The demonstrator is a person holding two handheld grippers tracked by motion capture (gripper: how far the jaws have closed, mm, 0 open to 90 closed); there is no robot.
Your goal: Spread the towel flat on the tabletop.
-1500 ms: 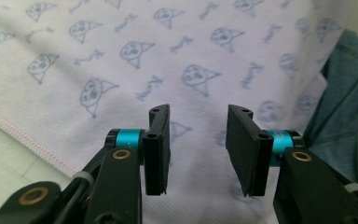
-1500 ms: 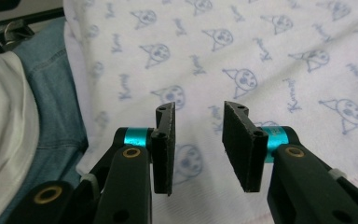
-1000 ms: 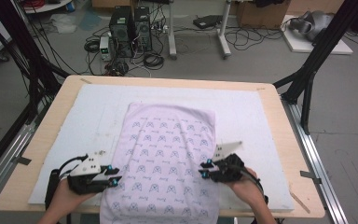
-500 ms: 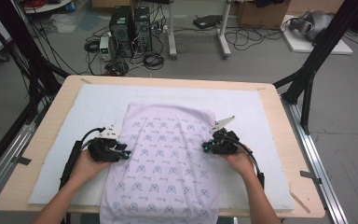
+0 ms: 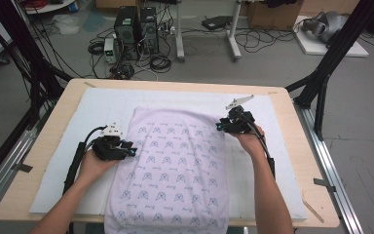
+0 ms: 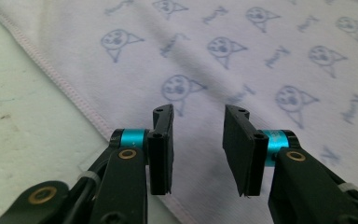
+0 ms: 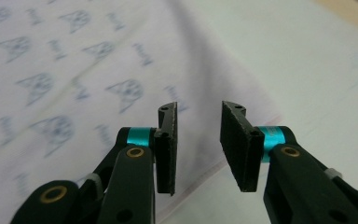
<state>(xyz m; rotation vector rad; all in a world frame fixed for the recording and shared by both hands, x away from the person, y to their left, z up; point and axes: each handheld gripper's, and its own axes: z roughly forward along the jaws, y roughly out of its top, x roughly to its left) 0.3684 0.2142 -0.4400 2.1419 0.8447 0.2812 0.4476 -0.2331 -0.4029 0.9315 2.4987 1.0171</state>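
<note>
Beyond the wooden tabletop (image 5: 68,95), two computer towers (image 5: 135,25) stand among tangled cables (image 5: 158,61) on the grey floor (image 5: 360,112).

lab | black rig struts (image 5: 338,46) round wooden table (image 5: 302,146) | computer towers (image 5: 136,24), cable tangles (image 5: 158,61) on grey floor (image 5: 365,122)

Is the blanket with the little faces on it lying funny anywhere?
A bit. The patterned cloth hangs over the table's near edge instead of lying fully on the white mat. It has soft wrinkles, no tears or spills.
</note>
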